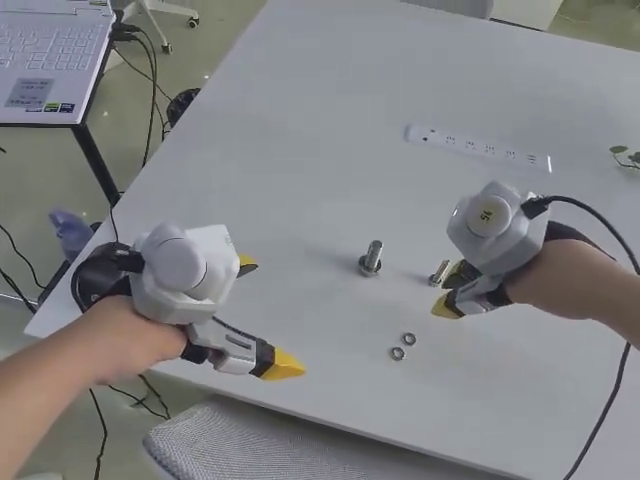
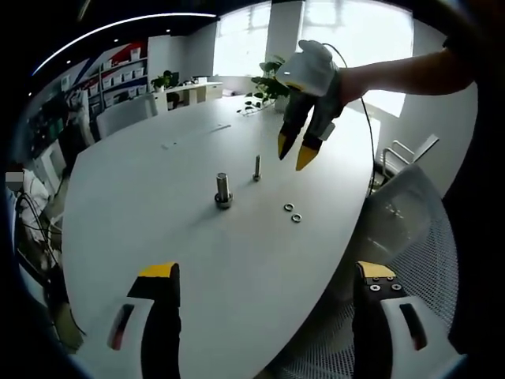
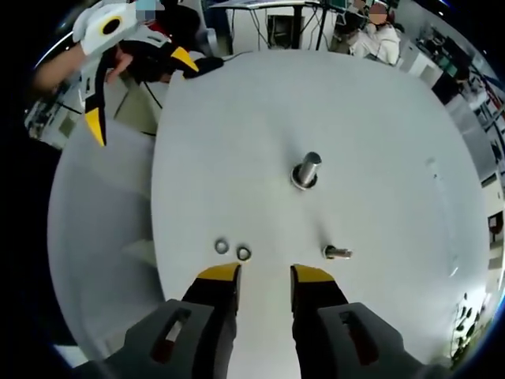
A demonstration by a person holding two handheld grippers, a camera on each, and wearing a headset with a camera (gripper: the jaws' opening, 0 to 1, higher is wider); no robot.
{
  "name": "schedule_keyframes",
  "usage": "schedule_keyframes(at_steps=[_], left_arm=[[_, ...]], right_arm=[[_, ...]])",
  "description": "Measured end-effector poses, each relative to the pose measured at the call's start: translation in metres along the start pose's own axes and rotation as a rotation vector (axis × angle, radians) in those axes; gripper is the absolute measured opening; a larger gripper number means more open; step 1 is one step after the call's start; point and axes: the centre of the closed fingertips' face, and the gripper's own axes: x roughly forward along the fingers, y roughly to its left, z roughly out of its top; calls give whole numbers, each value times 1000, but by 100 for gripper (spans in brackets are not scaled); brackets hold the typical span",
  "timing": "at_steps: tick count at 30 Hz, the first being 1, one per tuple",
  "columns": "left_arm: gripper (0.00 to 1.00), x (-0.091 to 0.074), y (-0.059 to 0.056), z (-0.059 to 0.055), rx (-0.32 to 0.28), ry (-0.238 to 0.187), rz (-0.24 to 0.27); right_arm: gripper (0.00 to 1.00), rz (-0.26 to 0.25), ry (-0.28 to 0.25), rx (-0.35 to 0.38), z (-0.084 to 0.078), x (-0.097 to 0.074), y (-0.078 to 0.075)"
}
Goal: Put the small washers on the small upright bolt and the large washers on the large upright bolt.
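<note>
We held the left gripper [image 1: 265, 315] wide, empty, at the table [image 1: 300, 150] edge; right gripper [image 1: 452, 288] narrowly parted (also empty) beside the small bolt [image 1: 439, 273]; large bolt [image 1: 371, 257] upright nearby, two washers [image 1: 403, 346] lay loose before them.

head view: looks down from the near edge over the surface [image 1: 330, 120]. left gripper view: low at that edge, facing across. right gripper view: close above, facing down. all share the large bolt [image 1: 371, 258] and two washers [image 1: 397, 353].
</note>
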Motion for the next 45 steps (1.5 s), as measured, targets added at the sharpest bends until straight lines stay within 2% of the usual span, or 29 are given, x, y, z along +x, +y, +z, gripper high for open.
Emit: schedule_keyframes(at_steps=[3, 13, 19, 34, 45], left_arm=[[92, -2, -2, -1, 17, -6, -7], [90, -4, 0, -4, 7, 6, 5], [90, -4, 1, -2, -15, -9, 21], [88, -5, 3, -1, -28, -11, 31], [86, -7, 4, -7, -27, 10, 21]], right_arm=[[27, 3, 5, -5, -3, 1, 2], [28, 12, -2, 2, -6, 12, 7], [28, 15, 0, -7, -8, 26, 14], [27, 9, 16, 14, -19, 71, 12], [26, -7, 34, 29, -19, 84, 11]])
